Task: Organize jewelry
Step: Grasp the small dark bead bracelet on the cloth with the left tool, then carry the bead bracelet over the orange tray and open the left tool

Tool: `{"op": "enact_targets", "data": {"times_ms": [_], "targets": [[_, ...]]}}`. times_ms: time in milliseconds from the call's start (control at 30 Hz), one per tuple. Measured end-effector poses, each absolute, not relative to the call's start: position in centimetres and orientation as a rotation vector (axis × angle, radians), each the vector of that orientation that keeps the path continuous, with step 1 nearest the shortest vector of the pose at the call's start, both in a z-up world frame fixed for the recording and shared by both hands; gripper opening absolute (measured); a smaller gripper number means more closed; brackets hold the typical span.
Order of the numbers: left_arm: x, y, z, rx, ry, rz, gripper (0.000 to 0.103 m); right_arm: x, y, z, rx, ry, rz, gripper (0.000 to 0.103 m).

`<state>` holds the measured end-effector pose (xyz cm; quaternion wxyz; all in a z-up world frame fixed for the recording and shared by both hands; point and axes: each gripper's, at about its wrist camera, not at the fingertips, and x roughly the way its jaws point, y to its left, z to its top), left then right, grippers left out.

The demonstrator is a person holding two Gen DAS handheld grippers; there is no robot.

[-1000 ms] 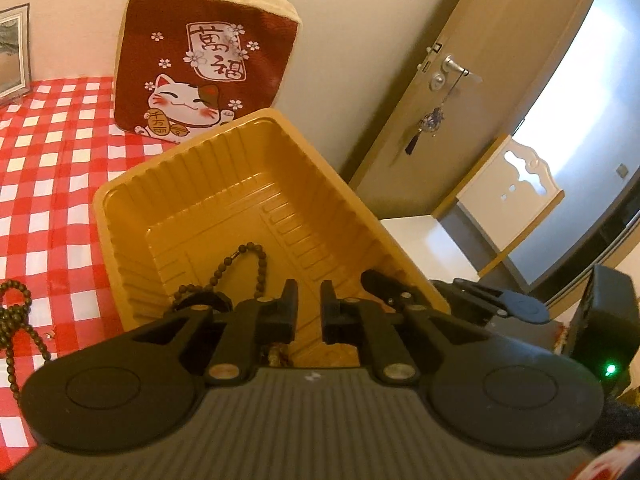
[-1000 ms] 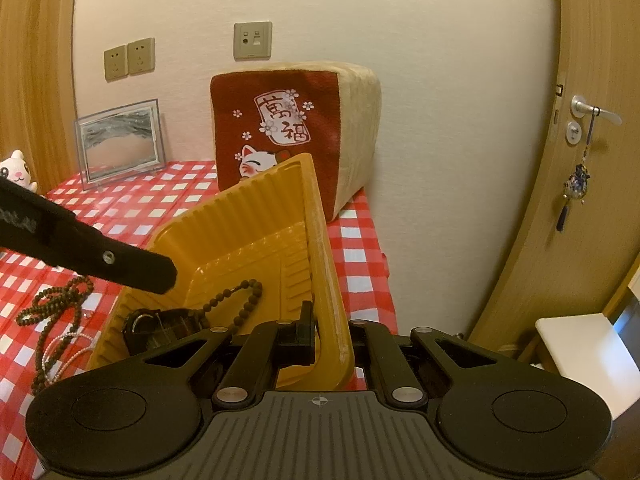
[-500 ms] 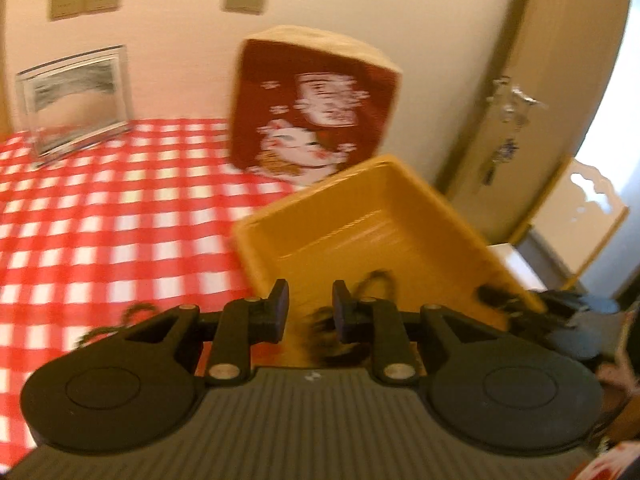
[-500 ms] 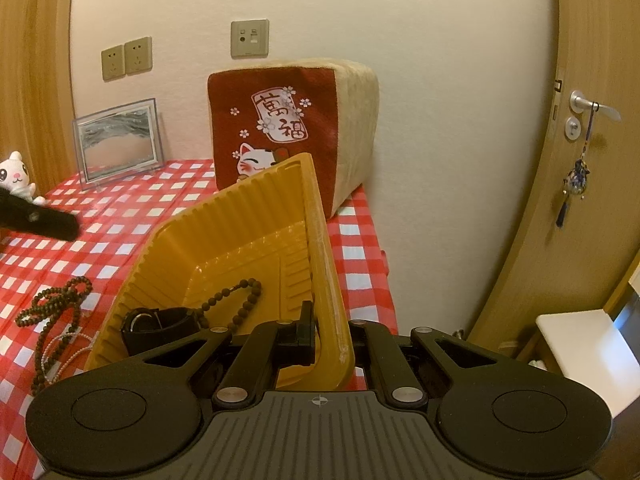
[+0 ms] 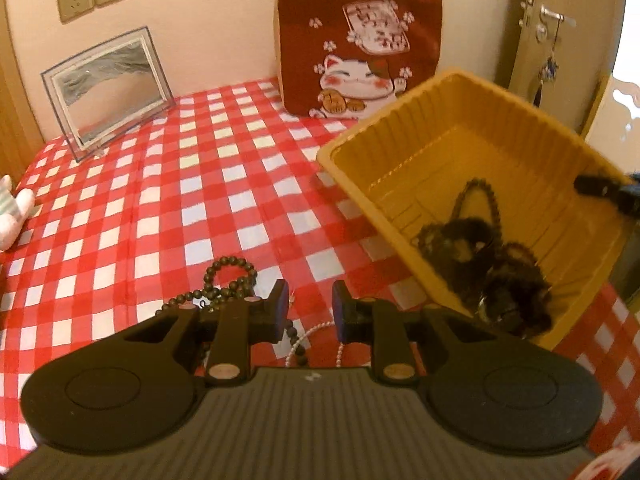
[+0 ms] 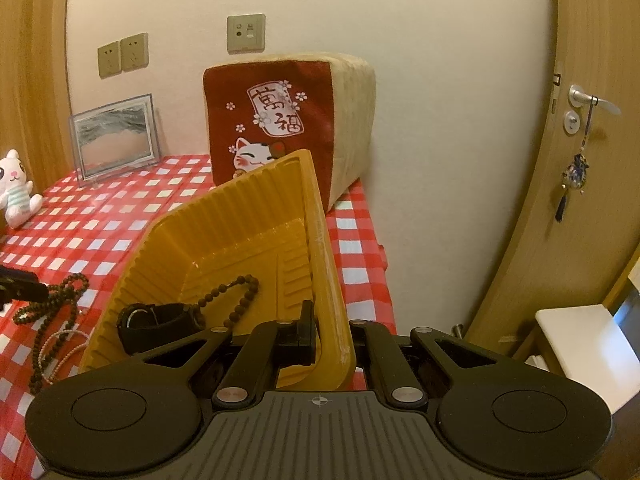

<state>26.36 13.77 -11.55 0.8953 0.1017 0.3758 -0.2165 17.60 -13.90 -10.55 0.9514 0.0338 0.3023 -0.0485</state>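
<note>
My right gripper (image 6: 330,324) is shut on the near rim of a yellow plastic tray (image 6: 240,216) and holds it tilted up off the red checked cloth. Inside the tray lie a black watch (image 6: 156,320) and a dark bead bracelet (image 6: 240,296). My left gripper (image 5: 310,308) hovers open over the cloth to the left of the tray (image 5: 460,148), with nothing between its fingers. Just beyond and beneath it lie a dark bead necklace (image 5: 228,276) and a thin pearl string (image 5: 316,332). In the right wrist view the necklace (image 6: 52,304) and pearl string (image 6: 60,344) sit left of the tray.
A red cat cushion (image 5: 360,40) leans on the back wall, with a glass picture frame (image 5: 108,88) to its left. A white plush toy (image 6: 16,188) sits at the far left. The table ends at the right, where a door (image 6: 580,160) and a white stool (image 6: 580,340) stand.
My left gripper has swung left and down, from over the tray to over the necklaces on the cloth, and its jaws have widened a little. The right gripper and tray have not moved.
</note>
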Motion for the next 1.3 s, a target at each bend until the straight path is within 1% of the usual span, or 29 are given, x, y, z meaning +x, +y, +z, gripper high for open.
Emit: {"op": "enact_targets", "data": {"times_ms": [367,600,667,733,767,833,1067,1300], "targets": [[29.0,13.2,-15.1,0.328,0.822,-0.475,0.02,17.7,-13.8,-10.5,0.073,0.62,-0.119,0.005],[30.1,12.4,-16.4,0.395,0.831,-0.495,0.02,17.7,-13.8,-10.5,0.074,0.625,-0.124,0.005],[30.3,12.3,-16.6,0.397,0.834,-0.497,0.018,17.7,-13.8,-10.5,0.074,0.625,-0.125,0.005],[30.4,12.3,-16.8,0.403,0.837,-0.499,0.012,17.7,-13.8,-10.5,0.075,0.626,-0.126,0.005],[30.5,12.3,-16.9,0.408,0.839,-0.497,0.01,17.7,-13.8,-10.5,0.077,0.627,-0.127,0.005],[30.5,12.3,-16.9,0.406,0.839,-0.495,0.008,17.7,-13.8,-10.5,0.077,0.627,-0.126,0.005],[30.4,12.3,-16.7,0.393,0.837,-0.492,0.008,17.7,-13.8,-10.5,0.074,0.627,-0.125,0.005],[29.4,12.1,-14.5,0.346,0.797,-0.49,0.008,17.8,-13.7,-10.5,0.071,0.625,-0.12,0.005]]}}
